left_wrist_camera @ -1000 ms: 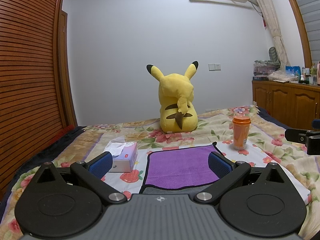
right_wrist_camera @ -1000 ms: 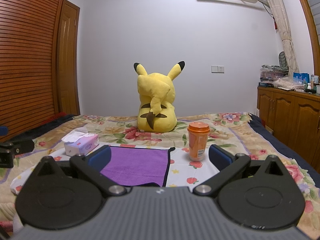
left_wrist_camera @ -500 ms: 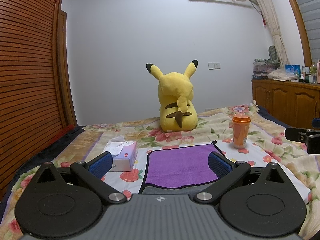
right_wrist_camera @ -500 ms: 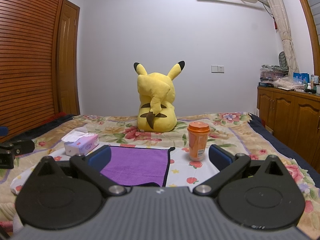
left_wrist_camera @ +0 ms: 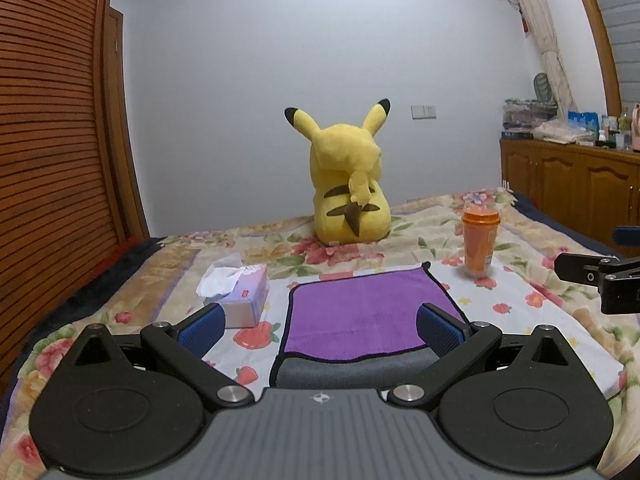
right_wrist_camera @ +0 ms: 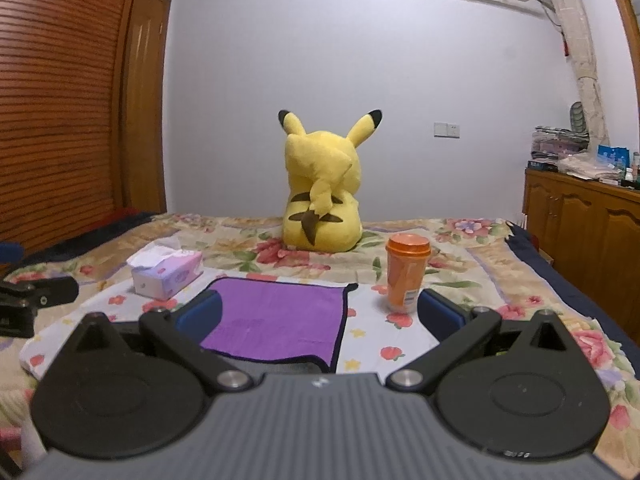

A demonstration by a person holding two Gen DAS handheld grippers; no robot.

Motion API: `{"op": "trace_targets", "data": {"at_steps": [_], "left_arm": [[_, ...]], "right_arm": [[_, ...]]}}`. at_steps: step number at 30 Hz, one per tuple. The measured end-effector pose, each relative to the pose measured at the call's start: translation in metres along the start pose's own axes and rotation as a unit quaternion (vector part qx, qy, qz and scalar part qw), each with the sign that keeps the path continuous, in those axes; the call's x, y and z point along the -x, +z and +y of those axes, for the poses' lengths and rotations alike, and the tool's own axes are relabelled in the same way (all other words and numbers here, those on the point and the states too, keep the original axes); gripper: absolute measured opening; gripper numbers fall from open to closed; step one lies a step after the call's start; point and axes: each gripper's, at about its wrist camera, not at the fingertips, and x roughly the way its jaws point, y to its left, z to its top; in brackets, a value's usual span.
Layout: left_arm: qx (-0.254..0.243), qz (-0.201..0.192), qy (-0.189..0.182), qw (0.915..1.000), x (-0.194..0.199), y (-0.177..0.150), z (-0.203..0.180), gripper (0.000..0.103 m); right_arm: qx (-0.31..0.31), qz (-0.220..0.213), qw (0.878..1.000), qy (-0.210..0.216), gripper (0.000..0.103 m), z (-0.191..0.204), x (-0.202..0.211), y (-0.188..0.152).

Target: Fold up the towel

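A purple towel (left_wrist_camera: pixel 360 312) with a dark hem lies flat on the floral bedspread, a grey underside strip showing at its near edge. It also shows in the right wrist view (right_wrist_camera: pixel 276 324). My left gripper (left_wrist_camera: pixel 320 330) is open and empty, hovering just short of the towel's near edge. My right gripper (right_wrist_camera: pixel 320 316) is open and empty, in front of the towel's near right corner. Each gripper shows at the edge of the other's view: the right one (left_wrist_camera: pixel 600 276) and the left one (right_wrist_camera: pixel 32 300).
A tissue box (left_wrist_camera: pixel 240 292) sits left of the towel. An orange lidded cup (left_wrist_camera: pixel 480 244) stands to its right. A yellow Pikachu plush (left_wrist_camera: pixel 348 184) sits behind. A wooden wardrobe (left_wrist_camera: pixel 52 160) is at left, a cabinet (left_wrist_camera: pixel 572 188) at right.
Both cameras have tilted slightly down and nearer, so the towel sits a little closer. Both grippers stay open and the towel has not moved.
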Motion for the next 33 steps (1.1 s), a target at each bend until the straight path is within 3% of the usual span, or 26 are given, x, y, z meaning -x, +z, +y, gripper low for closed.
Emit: {"op": "trace_targets", "data": {"at_steps": [17, 33], "left_arm": [[0.001, 0.061, -0.009, 0.9981, -0.050, 0.010, 0.005, 0.103], [-0.012, 0.089, -0.014, 0.9959, -0.089, 0.011, 0.010, 0.103]], "right_arm": [[0.017, 0.046, 0.998, 0.027, 0.103, 0.007, -0.034, -0.006], [0.015, 0.081, 0.996, 0.041, 0.103, 0.007, -0.070, -0.008]]}}
